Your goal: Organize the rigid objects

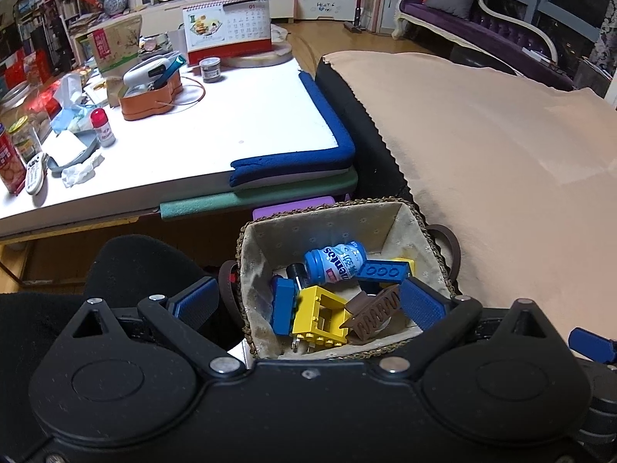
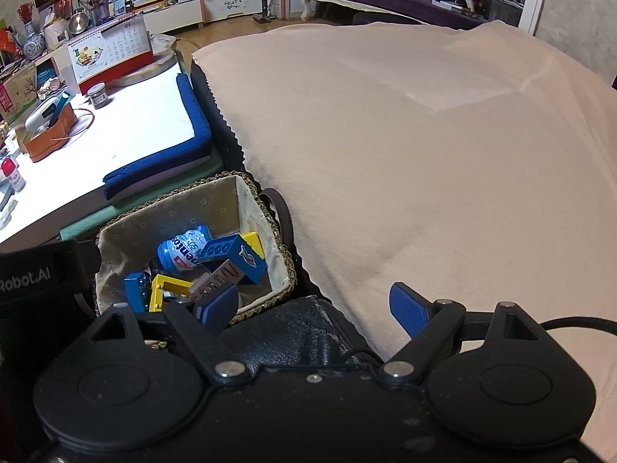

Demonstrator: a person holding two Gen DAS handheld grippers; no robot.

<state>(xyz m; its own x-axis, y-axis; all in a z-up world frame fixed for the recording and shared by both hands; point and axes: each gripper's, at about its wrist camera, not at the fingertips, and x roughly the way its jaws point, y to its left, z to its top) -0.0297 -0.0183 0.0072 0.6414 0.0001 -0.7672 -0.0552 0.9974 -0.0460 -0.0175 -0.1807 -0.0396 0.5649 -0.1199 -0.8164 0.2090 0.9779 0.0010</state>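
Toys lying piled in basket [image 1: 401,216]: mint bottle [image 1: 334,261], blue bricks [image 1: 381,271], yellow frame [image 1: 318,318], brown comb [image 1: 372,314]. Cloth [image 2: 424,154] showing nothing left. Task looking nearly finished. Left gripper [image 1: 308,303] hovering wide open, empty, over basket. Right gripper [image 2: 312,305] gaping, holding nothing.

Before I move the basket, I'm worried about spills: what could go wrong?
The basket sits at the cushion's edge, so a nudge might tip it. The brown comb leans against the open left gripper's finger, so pulling back could drag it out. The bottle lies loose on the bricks and may roll.
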